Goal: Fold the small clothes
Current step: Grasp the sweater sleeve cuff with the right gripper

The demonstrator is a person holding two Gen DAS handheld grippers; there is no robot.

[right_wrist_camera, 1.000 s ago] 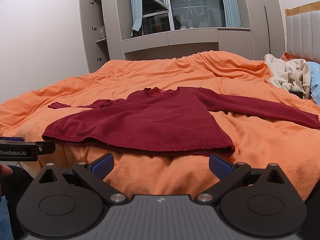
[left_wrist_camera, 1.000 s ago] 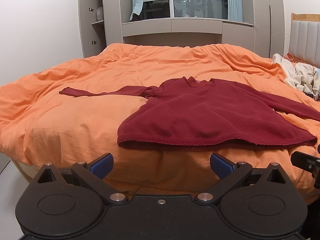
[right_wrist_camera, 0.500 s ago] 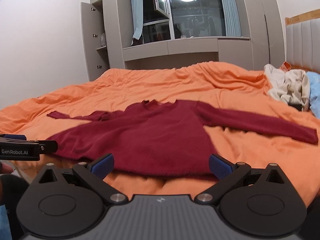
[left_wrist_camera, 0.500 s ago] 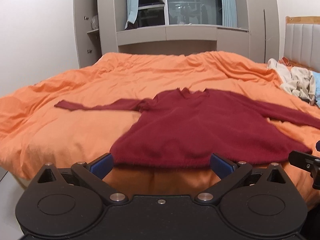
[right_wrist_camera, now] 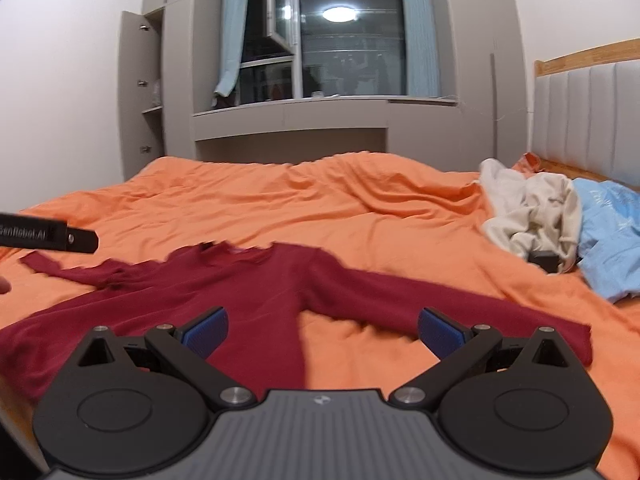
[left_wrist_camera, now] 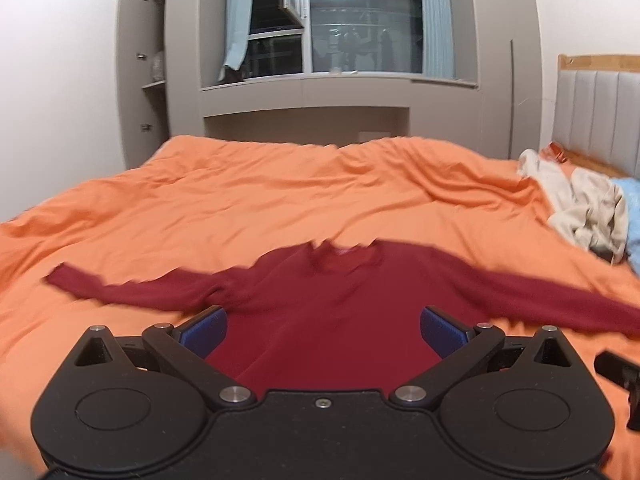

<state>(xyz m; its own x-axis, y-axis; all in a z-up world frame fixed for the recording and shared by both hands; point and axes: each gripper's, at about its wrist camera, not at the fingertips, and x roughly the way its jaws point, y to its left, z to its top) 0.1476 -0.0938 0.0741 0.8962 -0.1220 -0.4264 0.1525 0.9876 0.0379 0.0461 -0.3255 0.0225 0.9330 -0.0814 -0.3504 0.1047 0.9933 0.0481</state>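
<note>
The left claw (left_wrist_camera: pixel 323 326) is spread wide with nothing between its blue pads (left_wrist_camera: pixel 204 330), poised low over the near part of a dark red sweater (left_wrist_camera: pixel 320 320) that lies flat on the orange bed (left_wrist_camera: pixel 280 192), its neckline on the far side and a sleeve stretched out to either side. Off to the far right sits a heap of cream clothes (left_wrist_camera: pixel 580 208) by the grey headboard (left_wrist_camera: pixel 600 116), and a window (left_wrist_camera: pixel 352 28) fills the far wall. From the right wrist, the right claw (right_wrist_camera: pixel 323 326) is just as wide open and empty, hanging over the sweater (right_wrist_camera: pixel 248 292) where its body meets the right sleeve. The left claw's black tip (right_wrist_camera: pixel 52 236) shows at the left edge. The cream clothes (right_wrist_camera: pixel 532 208) lie against a light blue garment (right_wrist_camera: pixel 612 232) at the far right.
</note>
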